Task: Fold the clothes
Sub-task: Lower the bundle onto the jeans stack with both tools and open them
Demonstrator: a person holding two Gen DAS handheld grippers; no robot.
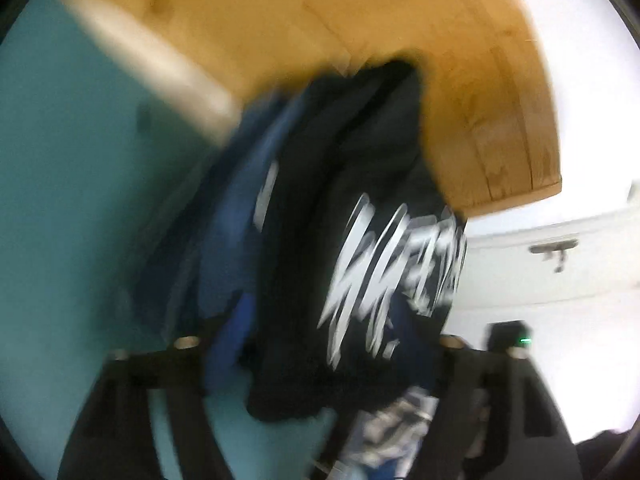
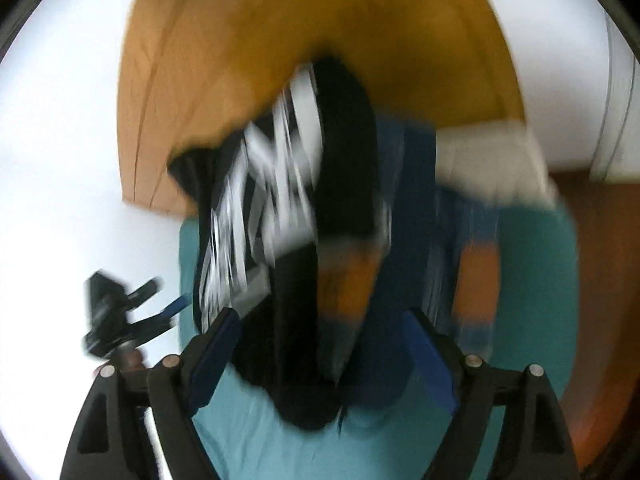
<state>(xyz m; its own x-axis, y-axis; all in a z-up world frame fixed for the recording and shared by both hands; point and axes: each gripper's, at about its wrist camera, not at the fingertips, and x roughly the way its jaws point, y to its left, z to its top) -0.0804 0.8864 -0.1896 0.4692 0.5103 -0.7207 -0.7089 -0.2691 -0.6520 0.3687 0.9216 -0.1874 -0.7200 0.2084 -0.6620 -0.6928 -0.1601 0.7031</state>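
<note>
Both pictures are very blurry. A black shirt (image 2: 344,184) with big white letters hangs bunched up between the right tongs (image 2: 320,360). Its blue pads are spread wide, and the cloth sits in the gap between them. Blue cloth (image 2: 404,240) hangs beside the shirt.

In the left view, the shirt (image 1: 360,208) and the blue cloth (image 1: 232,216) fill the middle, in front of the left tongs (image 1: 316,360). I cannot tell if those tongs are pinching it.

Under the clothes are a wood worktop (image 2: 248,60) and a teal sheet (image 2: 532,280).
</note>
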